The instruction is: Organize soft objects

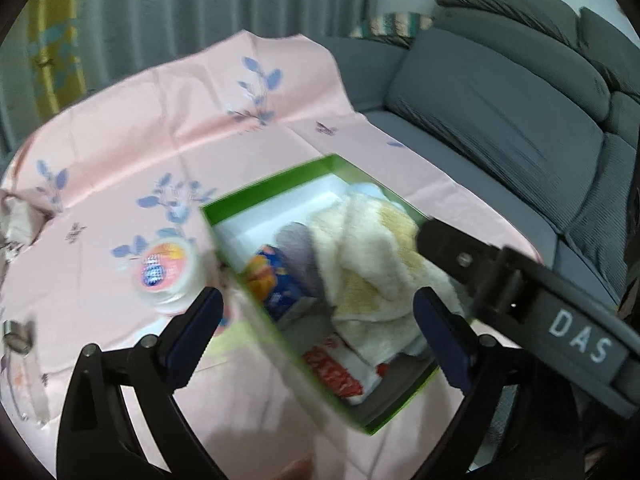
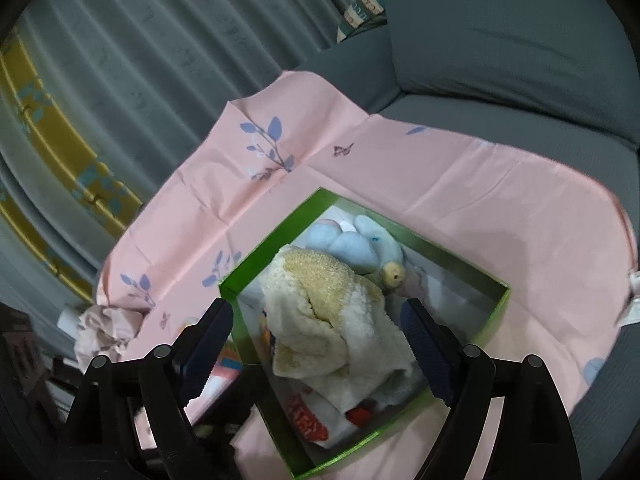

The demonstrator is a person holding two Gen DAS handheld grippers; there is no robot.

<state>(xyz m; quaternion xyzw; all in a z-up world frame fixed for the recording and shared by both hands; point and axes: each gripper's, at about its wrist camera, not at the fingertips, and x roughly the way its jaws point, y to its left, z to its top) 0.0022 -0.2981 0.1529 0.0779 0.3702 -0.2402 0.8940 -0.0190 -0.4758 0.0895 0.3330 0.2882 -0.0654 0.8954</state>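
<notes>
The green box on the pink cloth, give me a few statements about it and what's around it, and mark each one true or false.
1. The cream towel lies inside the green box. True.
2. The box sits on a bare wooden table. False: it sits on a pink cloth.
3. A light blue plush toy is in the box. True.
4. The right gripper clamps the towel. False: its jaws are open, holding nothing.
</notes>
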